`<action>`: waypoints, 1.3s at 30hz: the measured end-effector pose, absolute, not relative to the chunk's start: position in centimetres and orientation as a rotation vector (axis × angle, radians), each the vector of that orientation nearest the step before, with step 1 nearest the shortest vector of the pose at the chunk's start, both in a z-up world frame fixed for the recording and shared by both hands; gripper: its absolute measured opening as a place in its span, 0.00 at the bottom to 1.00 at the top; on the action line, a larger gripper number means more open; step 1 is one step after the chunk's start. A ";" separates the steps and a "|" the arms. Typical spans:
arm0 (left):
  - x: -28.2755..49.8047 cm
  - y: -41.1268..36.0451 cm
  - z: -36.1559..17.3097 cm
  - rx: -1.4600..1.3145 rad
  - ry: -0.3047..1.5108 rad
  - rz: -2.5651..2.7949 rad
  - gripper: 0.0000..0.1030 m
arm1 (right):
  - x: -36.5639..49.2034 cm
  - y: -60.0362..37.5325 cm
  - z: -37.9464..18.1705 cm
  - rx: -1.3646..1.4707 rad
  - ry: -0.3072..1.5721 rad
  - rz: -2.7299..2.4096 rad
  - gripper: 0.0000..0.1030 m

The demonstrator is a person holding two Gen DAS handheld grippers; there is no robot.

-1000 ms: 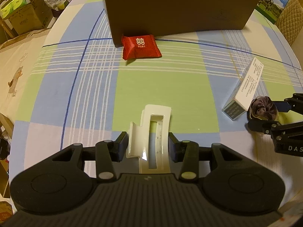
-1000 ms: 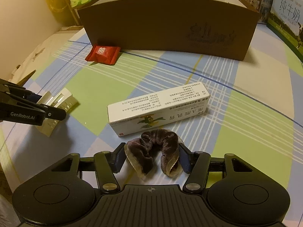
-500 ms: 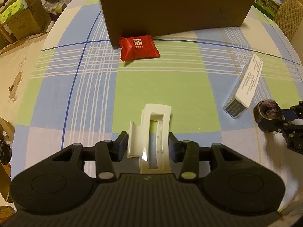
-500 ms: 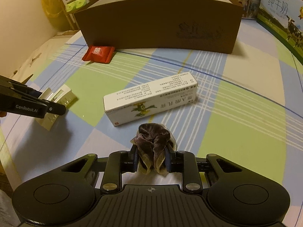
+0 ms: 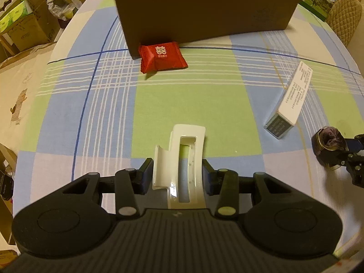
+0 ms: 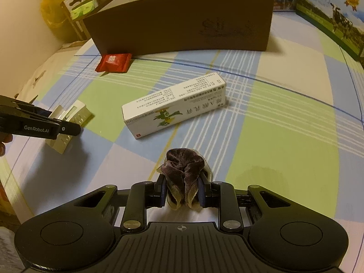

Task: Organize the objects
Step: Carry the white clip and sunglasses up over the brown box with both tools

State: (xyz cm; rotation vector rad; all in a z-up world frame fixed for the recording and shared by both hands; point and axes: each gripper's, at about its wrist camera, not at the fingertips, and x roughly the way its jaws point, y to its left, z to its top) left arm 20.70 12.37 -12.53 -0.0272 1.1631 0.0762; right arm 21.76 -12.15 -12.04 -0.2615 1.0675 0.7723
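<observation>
My left gripper [image 5: 177, 173] is shut on a white plastic hair clip [image 5: 182, 159], held just above the checked tablecloth; the clip also shows in the right wrist view [image 6: 70, 122]. My right gripper [image 6: 182, 191] is shut on a dark purple velvet scrunchie [image 6: 183, 168], lifted off the table; it shows at the right edge of the left wrist view [image 5: 329, 140]. A white medicine box [image 6: 175, 109] lies ahead of the right gripper. A red candy packet [image 5: 162, 55] lies against the front of a brown cardboard box [image 5: 204, 6].
The brown box [image 6: 182, 27] stands open-topped at the far side of the round table. A milk carton [image 6: 329, 11] stands at the far right. Cardboard boxes [image 5: 20, 25] sit on the floor beyond the table's left edge.
The right gripper closed on the scrunchie, squeezing it narrow, and lifted it off the table. The left gripper kept hold of the hair clip and rose slightly.
</observation>
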 end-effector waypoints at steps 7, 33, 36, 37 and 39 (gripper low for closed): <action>20.3 11.9 -12.5 -0.030 1.167 0.067 0.37 | 21.7 -12.5 -11.8 -0.231 1.089 0.773 0.23; 20.8 10.2 -7.0 -0.068 1.041 0.018 0.35 | 22.0 -11.7 -7.4 -0.150 1.007 0.828 0.23; 21.2 10.0 -6.0 -0.071 1.015 0.010 0.35 | 22.4 -11.6 -6.7 -0.139 0.990 0.838 0.23; 21.3 10.0 -5.7 -0.073 1.008 0.008 0.35 | 22.6 -11.5 -6.4 -0.136 0.983 0.841 0.23; 21.6 9.9 -5.0 -0.077 0.992 0.005 0.35 | 22.9 -11.4 -5.9 -0.130 0.971 0.850 0.23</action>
